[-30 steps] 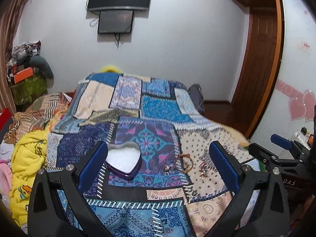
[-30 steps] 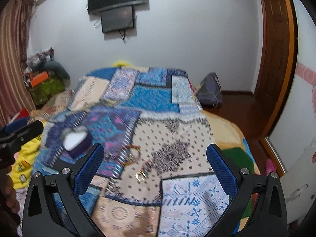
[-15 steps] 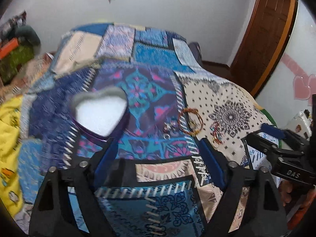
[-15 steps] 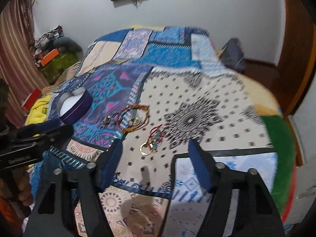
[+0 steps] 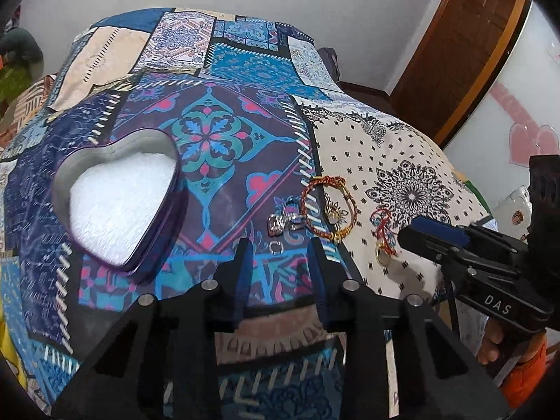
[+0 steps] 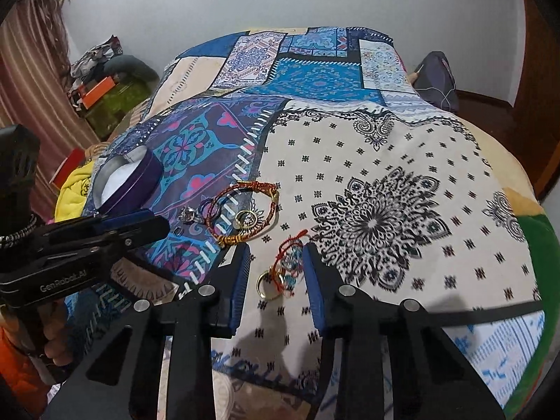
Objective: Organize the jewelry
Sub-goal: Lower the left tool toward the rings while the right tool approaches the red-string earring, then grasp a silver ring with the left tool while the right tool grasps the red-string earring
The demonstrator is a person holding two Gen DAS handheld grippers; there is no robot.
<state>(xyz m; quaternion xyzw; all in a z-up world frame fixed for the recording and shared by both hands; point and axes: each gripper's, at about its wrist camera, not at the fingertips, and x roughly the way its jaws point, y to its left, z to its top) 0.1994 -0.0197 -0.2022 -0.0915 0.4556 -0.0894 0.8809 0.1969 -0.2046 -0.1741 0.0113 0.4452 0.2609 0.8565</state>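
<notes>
Left tool: blue pads partly apart, narrow gap, nothing between them. Tips hang just over the bedspread, right by a small square silver ring.
Right tool: pads partly apart, straddling the red-thread charm bundle with its gold ring. Contact with the pads: can't tell.
Landmark: heart-shaped tin, open, white lining, purple wall, sitting on the bed.
Jewelry, all right of the tin:
- 1 red-and-gold cord bracelet, lying flat, near the tin.
- 1 gold ring inside the bracelet loop.
- 1 silver ornate piece between tin and bracelet, plus a dark ring touching the bracelet's edge.
- 1 charm bundle, farthest from the tin.
Tin contents: no jewelry visible on the lining.
Left hand pose: tool angled down at the bed, beside the tin's right lobe.
Right hand pose: tool angled down over the white dotted patch; fingers wrap the grip, orange sleeve below.
</notes>
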